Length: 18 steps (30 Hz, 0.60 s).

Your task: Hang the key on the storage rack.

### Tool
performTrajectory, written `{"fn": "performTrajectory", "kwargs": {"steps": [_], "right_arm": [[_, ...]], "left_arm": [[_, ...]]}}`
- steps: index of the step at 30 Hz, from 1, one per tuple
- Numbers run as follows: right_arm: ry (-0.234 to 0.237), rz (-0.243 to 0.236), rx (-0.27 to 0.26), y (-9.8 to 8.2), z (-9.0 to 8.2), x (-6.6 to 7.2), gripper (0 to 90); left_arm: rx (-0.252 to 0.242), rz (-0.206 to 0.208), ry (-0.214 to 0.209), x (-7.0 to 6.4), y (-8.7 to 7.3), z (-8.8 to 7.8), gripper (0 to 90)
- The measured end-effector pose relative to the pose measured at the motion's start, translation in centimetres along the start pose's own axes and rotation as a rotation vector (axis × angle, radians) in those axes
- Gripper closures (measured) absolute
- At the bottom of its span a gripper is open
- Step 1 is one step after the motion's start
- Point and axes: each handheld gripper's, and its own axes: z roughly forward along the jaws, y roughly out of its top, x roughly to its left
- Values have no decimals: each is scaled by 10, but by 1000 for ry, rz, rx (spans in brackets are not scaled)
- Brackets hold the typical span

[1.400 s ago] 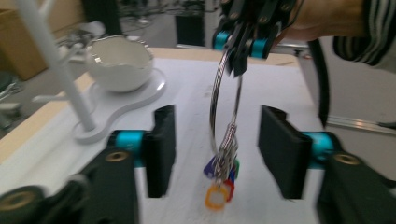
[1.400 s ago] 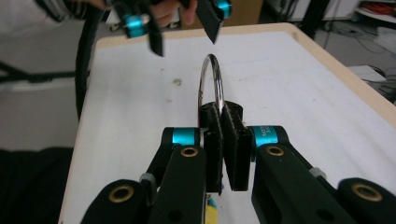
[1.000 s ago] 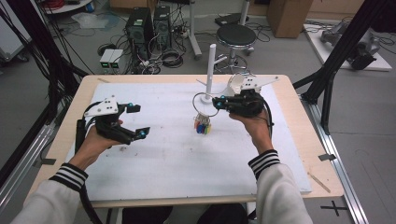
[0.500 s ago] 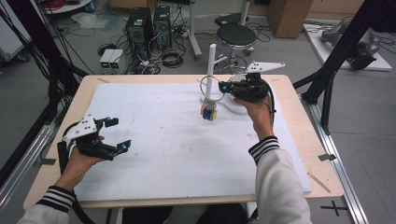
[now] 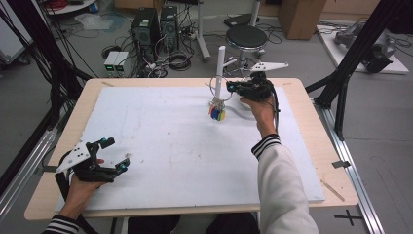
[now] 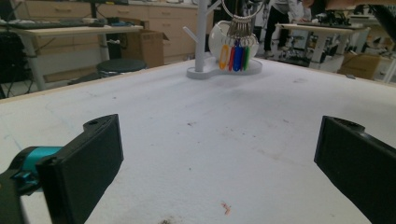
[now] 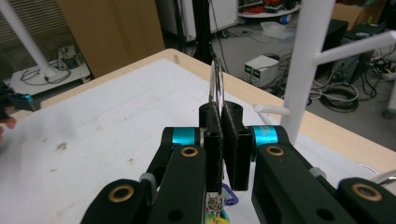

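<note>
A large metal key ring [image 5: 215, 91] with several coloured tags [image 5: 217, 114] hangs from my right gripper [image 5: 230, 88], which is shut on the ring's wire beside the white peg stand [image 5: 220, 68] at the far side of the board. In the right gripper view the ring [image 7: 215, 86] stands upright between the closed jaws of my right gripper [image 7: 220, 117], the stand's post [image 7: 306, 70] is just to the right, and a tag [image 7: 219, 205] peeks out below. My left gripper [image 5: 116, 154] rests open at the near left corner, holding nothing. Between the open jaws of my left gripper [image 6: 224, 172], the stand [image 6: 201, 37] and tags [image 6: 236, 56] appear far off.
A white foam board [image 5: 170, 146] covers most of the wooden table [image 5: 311, 141]. Behind the far edge are a black stool [image 5: 246, 36] and computer boxes [image 5: 153, 24] with cables. Black frame struts [image 5: 348, 68] stand to the right.
My left gripper has drawn back to the near left corner, still open. My right gripper has carried the key ring away from mid-board up to the white stand.
</note>
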Motion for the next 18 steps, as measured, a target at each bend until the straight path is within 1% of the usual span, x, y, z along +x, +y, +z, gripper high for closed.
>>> {"fn": "performTrajectory", "kwargs": {"steps": [2, 5, 7, 11, 13, 14, 17, 18], "right_arm": [[-13, 18, 3, -2, 3, -3, 880], [-33, 28, 7, -5, 9, -8, 880], [-46, 39, 8, -6, 12, -11, 880], [-67, 56, 11, -10, 16, -16, 880], [-78, 53, 14, -11, 18, -19, 880], [-82, 65, 21, -12, 19, -20, 880], [-102, 72, 31, -14, 23, -22, 880], [-107, 73, 30, -15, 25, -22, 879]], "left_arm": [[-16, -3, 12, -1, -3, -2, 17], [-16, 3, 26, -1, -7, -4, 17], [-21, -5, 31, -1, -10, -4, 17], [-38, 4, 44, -2, -10, -6, 17], [-40, 13, 51, -3, -11, -6, 17], [-42, 18, 54, -3, -11, -6, 17], [-57, 14, 69, -4, -12, -7, 17], [-60, 19, 71, -4, -12, -8, 17]]}}
